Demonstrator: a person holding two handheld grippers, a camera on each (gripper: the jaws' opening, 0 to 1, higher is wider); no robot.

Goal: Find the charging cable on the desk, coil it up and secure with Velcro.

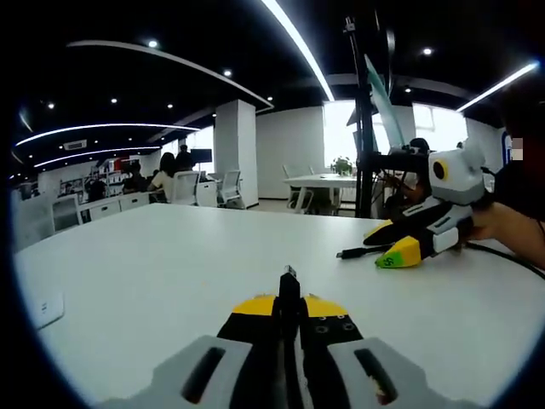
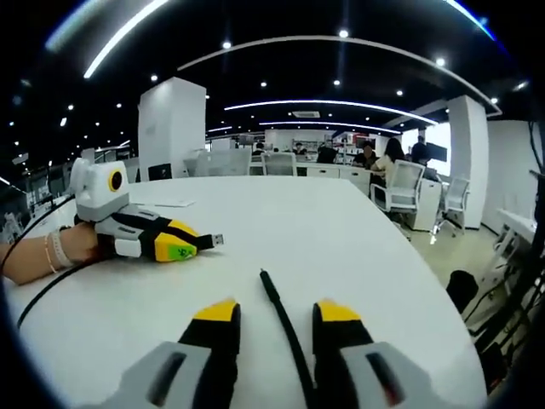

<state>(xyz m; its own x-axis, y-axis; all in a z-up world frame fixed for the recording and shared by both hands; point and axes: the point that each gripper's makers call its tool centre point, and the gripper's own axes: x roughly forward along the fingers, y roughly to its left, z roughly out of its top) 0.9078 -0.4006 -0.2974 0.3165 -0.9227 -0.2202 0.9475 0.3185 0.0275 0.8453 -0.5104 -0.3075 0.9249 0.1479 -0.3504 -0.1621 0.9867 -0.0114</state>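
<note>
My left claw (image 1: 289,308) has its yellow-tipped jaws pressed together on one end of the black charging cable (image 1: 290,277), whose small metal plug pokes up just past the tips. In the right gripper view that same claw (image 2: 197,244) sits at the left, held by a person's hand (image 2: 72,245) with bracelets at the wrist, and the USB plug sticks out of its tips while the cable trails back from it in a dark loop across the white tabletop (image 2: 324,230). My right claw (image 2: 274,317) has its jaws apart, with the other end of the cable (image 2: 281,319) lying on the tabletop between them, its small connector pointing away from me just beyond the tips; I cannot tell whether either jaw touches it. In the left gripper view the right claw (image 1: 387,247) shows at the right with a gap between its tips, low over the tabletop (image 1: 170,264), and the cable's connector end (image 1: 353,253) reaches out from it to the left. Beyond the tabletop lies an open office: a white pillar (image 1: 235,153), white office chairs (image 1: 228,187), seated people (image 1: 162,179) at far desks and long ceiling light strips (image 1: 298,47).
</note>
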